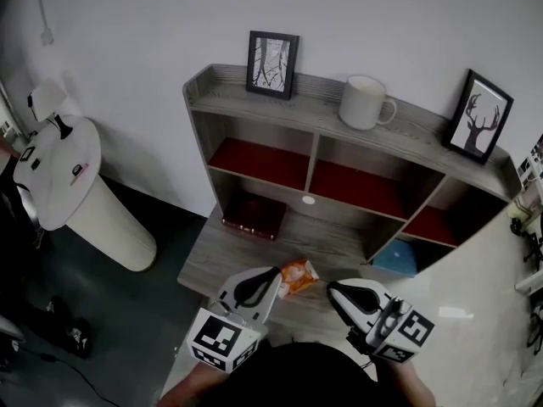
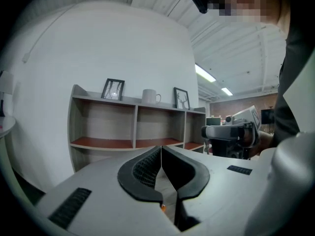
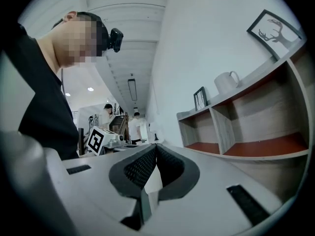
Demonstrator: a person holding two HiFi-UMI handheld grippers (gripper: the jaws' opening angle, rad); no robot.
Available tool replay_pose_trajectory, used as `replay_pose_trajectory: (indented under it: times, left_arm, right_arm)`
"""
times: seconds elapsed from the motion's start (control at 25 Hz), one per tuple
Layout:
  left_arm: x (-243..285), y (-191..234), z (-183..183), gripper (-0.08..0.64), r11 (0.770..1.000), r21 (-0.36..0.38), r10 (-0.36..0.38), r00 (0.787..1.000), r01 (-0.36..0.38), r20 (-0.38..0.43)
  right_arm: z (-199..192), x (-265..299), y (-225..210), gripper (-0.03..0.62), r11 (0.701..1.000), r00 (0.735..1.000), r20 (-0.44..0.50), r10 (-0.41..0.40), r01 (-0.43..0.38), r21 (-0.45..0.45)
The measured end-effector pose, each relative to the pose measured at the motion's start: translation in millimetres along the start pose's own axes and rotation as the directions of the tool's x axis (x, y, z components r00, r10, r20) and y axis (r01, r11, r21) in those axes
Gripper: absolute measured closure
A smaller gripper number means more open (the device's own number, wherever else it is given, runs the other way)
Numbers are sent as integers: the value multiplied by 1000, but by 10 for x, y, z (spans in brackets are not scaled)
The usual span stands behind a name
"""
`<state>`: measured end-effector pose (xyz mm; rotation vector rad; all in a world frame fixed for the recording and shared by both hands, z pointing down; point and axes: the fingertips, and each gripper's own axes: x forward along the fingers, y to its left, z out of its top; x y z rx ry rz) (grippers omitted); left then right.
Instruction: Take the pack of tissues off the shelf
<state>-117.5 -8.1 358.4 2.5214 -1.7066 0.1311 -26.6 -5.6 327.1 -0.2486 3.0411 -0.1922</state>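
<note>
The pack of tissues (image 1: pixel 298 276) is a small orange and white packet lying on the grey desk surface (image 1: pixel 229 257) in front of the shelf unit (image 1: pixel 327 113), not in any compartment. My left gripper (image 1: pixel 273 273) (image 2: pixel 161 149) is shut and empty, its tip right beside the pack's left edge. A speck of orange (image 2: pixel 162 207) shows below its jaws. My right gripper (image 1: pixel 333 287) (image 3: pixel 156 146) is also shut and empty, a little to the right of the pack and apart from it. Both grippers hover low over the desk's front part.
On top of the shelf stand a small picture frame (image 1: pixel 271 64), a white mug (image 1: pixel 365 102) and a deer picture (image 1: pixel 485 115). A dark red box (image 1: pixel 253 214) lies under the left compartment, and something blue (image 1: pixel 397 258) sits at the lower right. A white stand (image 1: pixel 76 193) is left of the desk.
</note>
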Motion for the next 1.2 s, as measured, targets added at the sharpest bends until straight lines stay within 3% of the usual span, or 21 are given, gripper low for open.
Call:
replay_pose_trajectory:
  times: [0.72, 1.2]
  left_arm:
    - [-33, -165, -87, 541, 998, -22, 62, 997, -63, -40]
    - [-98, -199, -97, 541, 999, -13, 52, 998, -53, -45]
  right_arm:
    - [-137, -231, -95, 575, 998, 1000, -4, 13, -12, 65]
    - [-194, -221, -69, 575, 997, 1000, -10, 10, -9, 74]
